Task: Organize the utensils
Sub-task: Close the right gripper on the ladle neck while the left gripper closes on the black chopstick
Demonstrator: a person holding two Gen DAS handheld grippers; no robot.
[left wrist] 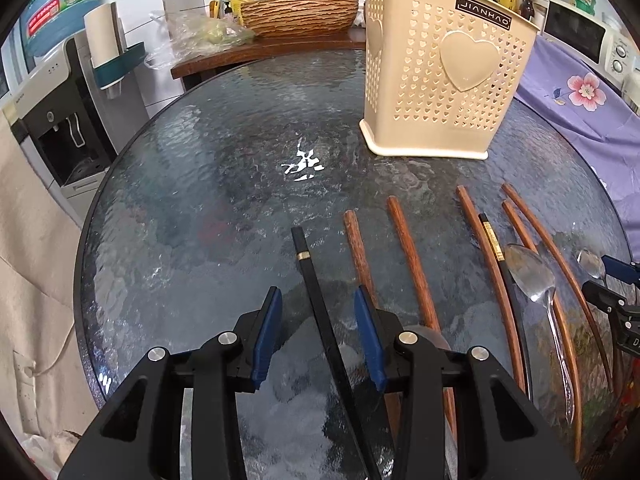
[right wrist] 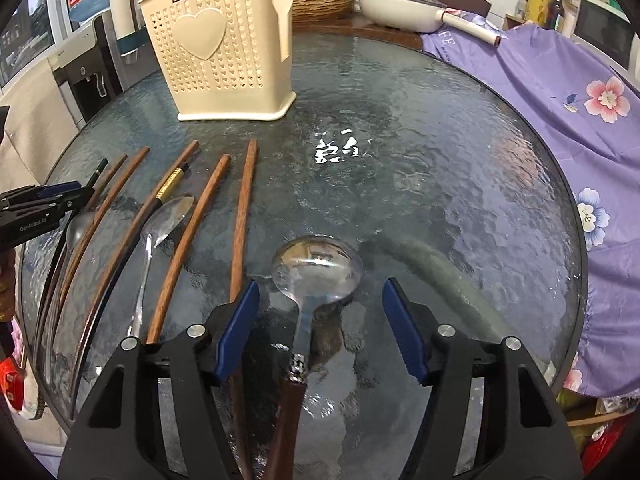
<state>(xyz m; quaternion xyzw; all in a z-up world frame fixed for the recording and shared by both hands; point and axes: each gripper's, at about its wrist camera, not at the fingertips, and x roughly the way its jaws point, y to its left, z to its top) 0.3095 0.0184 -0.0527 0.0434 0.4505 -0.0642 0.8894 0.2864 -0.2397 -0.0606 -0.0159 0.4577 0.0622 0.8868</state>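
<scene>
Utensils: chopsticks and spoons lay loose in a row on the tabletop [left wrist: 200, 200], none yet in the holder as far as I could see.
Tabletop: round, dark rippled glass; I judged that thin sticks would slide on it.
Holder [left wrist: 444, 68]: cream perforated plastic, upright at the far side, well apart from the row.
Left gripper [left wrist: 318, 320]: its jaws stood apart, straddling the black chopstick [left wrist: 320, 304] without pressing on it.
Right gripper [right wrist: 318, 308]: its jaws stood wide apart over the neck of the ladle [right wrist: 316, 272], not touching it.
Ladle: steel bowl pointing away from me, wooden handle [right wrist: 286, 420] running back under the gripper.
Brown chopsticks [left wrist: 408, 256]: several lay side by side between the two grippers, one just beside my right inner pad.
Small spoon [left wrist: 532, 276]: lay among the chopsticks.
Step in hand: closing on one piece per gripper, as I judged it.
Doing it well: I would centre each piece between the pads, lower until they nearly met the glass, keep the neighbouring stick outside, then close squarely and lift straight.
</scene>
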